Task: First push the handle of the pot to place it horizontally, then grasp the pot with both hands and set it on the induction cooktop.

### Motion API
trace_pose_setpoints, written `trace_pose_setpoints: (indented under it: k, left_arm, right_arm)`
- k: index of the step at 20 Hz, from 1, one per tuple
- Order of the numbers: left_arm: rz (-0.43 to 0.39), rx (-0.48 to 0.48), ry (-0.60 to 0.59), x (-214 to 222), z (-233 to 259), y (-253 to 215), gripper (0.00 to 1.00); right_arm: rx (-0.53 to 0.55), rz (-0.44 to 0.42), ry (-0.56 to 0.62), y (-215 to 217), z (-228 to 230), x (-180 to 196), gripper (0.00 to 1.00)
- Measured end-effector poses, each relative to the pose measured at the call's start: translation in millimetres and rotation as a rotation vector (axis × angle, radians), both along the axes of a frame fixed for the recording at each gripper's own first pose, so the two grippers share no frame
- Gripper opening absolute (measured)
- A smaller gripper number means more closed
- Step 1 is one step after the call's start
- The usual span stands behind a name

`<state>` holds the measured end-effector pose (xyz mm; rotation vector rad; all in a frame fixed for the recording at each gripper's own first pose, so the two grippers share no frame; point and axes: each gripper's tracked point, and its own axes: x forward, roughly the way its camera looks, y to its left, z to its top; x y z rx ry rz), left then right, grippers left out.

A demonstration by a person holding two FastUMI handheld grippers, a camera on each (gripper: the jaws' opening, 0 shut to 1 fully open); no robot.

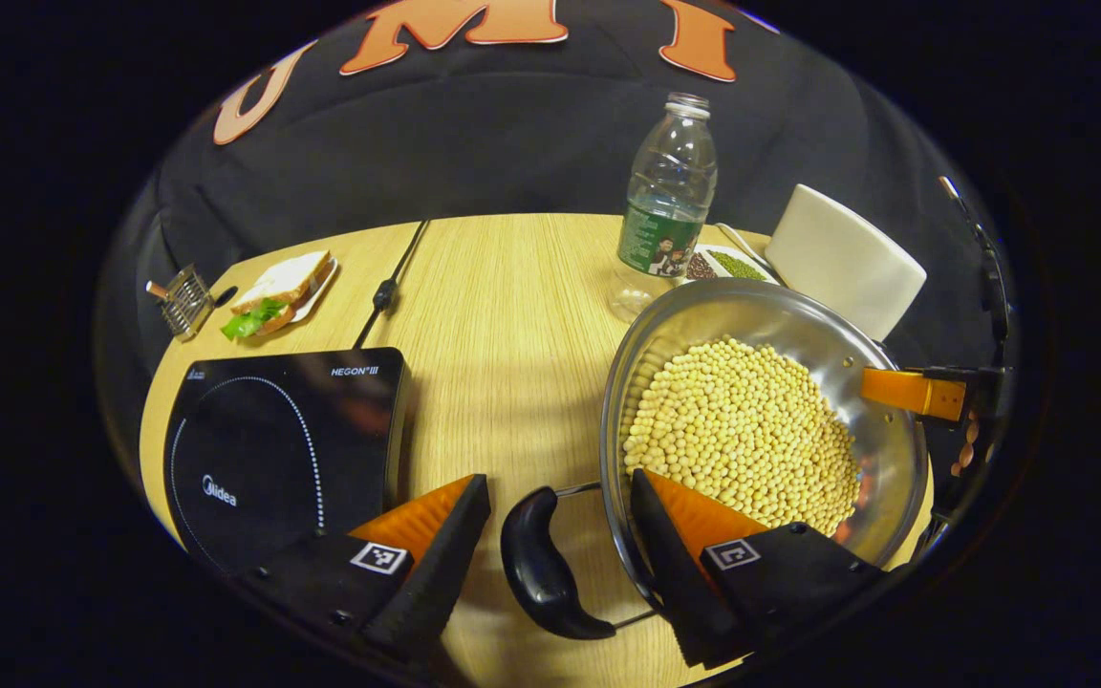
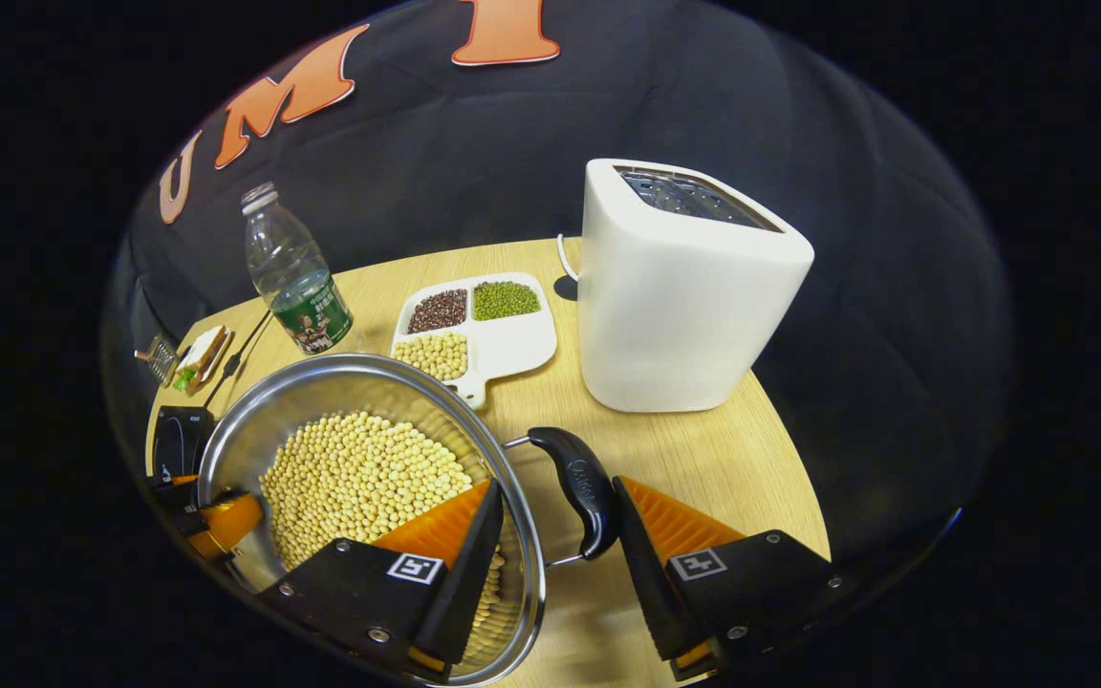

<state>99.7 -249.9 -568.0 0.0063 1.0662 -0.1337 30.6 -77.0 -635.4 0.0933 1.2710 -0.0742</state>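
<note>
In the left gripper view the left gripper (image 1: 560, 535) is seen with its jaws spread wide; nothing is clamped. One black side handle (image 1: 543, 566) of the pot (image 1: 880, 449) is bracketed loosely between the fingers, a gap being left on the left side, while the right finger (image 1: 694, 545) is laid over the pot's rim, above the soybeans (image 1: 737, 435). In the right gripper view the right gripper (image 2: 555, 540) is likewise held wide open around the opposite handle (image 2: 581, 489); the right finger (image 2: 665, 545) is seen just beside that handle, though contact cannot be judged, and the left finger (image 2: 460, 545) is placed inside the rim. Both handles are seen lying level.

The pot is stood on the wooden table (image 1: 503, 315), near its front edge. To its left, across a bare strip of tabletop, the induction cooktop (image 1: 283, 440) is set, well apart from the pot. Behind the pot a plastic bottle (image 1: 667, 205), a divided dish of beans (image 2: 474, 330) and a white toaster (image 2: 680, 287) are found close by. A sandwich (image 1: 278, 291) and a small metal grater (image 1: 183, 301) are placed at the far left corner, and a black cable (image 1: 388, 287) is run past them toward the back edge.
</note>
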Motion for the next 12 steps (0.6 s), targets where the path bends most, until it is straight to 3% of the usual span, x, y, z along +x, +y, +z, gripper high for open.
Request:
trace_pose_setpoints:
  k: [1, 6, 8, 9, 12]
  left_arm:
    - [0.007, 0.001, -0.003, 0, -1, -1, 0.98]
    - [0.003, -0.011, -0.019, 6, -6, -7, 0.96]
    - [0.009, -0.021, -0.025, 8, -7, -11, 0.87]
    - [0.006, -0.010, -0.035, 10, -8, -10, 0.76]
    - [0.005, -0.006, -0.066, 16, -6, -10, 0.77]
  right_arm:
    - [0.001, 0.001, 0.005, 1, -4, -1, 0.73]
    - [-0.002, 0.024, 0.001, 5, -15, -1, 0.80]
    - [-0.003, 0.036, -0.001, 5, -14, -1, 0.78]
    - [-0.006, 0.037, 0.001, 5, -13, -2, 0.76]
    - [-0.024, 0.044, 0.003, 4, -10, -8, 0.72]
